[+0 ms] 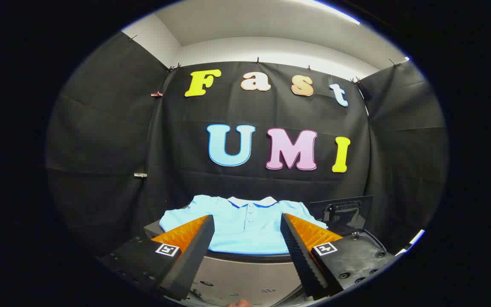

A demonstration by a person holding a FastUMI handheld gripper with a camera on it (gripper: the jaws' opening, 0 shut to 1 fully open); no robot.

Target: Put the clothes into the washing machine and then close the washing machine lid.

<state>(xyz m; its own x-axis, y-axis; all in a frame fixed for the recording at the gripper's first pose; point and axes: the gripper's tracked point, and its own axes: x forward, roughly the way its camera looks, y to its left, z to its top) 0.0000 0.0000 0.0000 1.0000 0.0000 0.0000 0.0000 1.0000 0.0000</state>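
Observation:
A light blue polo shirt [245,228] with a white collar and darker blue trim lies spread flat on a dark raised surface [245,257] just ahead of my fingers. My gripper [247,221] is open, its two fingers wide apart on either side of the shirt's lower half, nothing between them but air. To the right of the shirt stands a dark lid [342,209] tilted upright, with a handle recess on its face. The washing machine's opening under that lid is hidden behind my right finger.
Black cloth walls close in behind and on both sides of the booth. A pale grey front panel [245,279] drops below the shirt's edge. A fingertip of a person's hand [239,303] shows between the gripper's bases.

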